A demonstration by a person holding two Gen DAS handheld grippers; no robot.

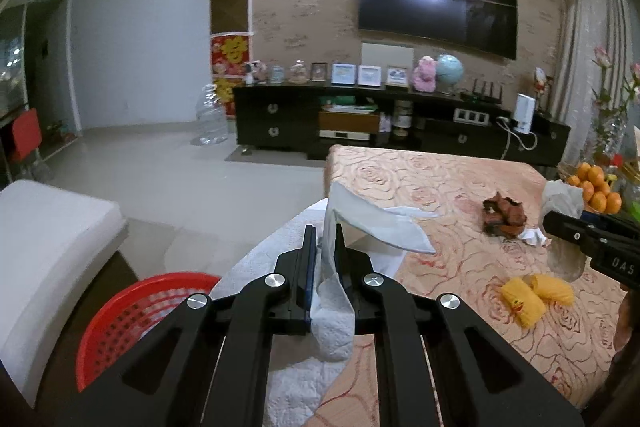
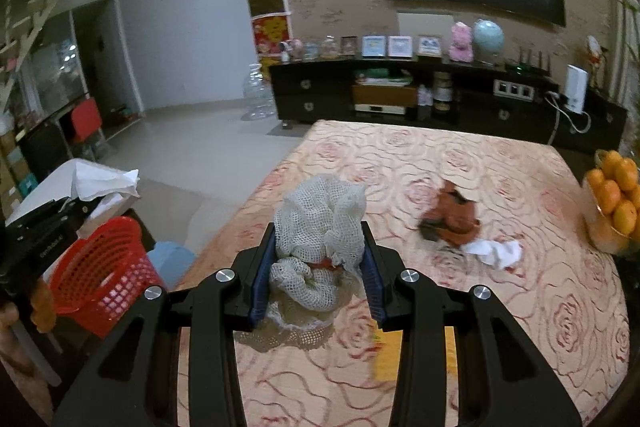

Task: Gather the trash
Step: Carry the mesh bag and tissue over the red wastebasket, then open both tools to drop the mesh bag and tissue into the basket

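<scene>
Trash on rose-patterned table (image 2: 460,163), red basket (image 1: 132,315) at eight o'clock, left gripper (image 1: 325,239) clamping white tissue (image 1: 332,315), right gripper (image 2: 320,247) squeezing mesh netting (image 2: 320,223), brown scrap (image 2: 452,215), possibly peel, at two o'clock

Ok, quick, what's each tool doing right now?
Left tool: closed on a white paper towel.
Right tool: closed on a white mesh net wad, above the table.
</scene>
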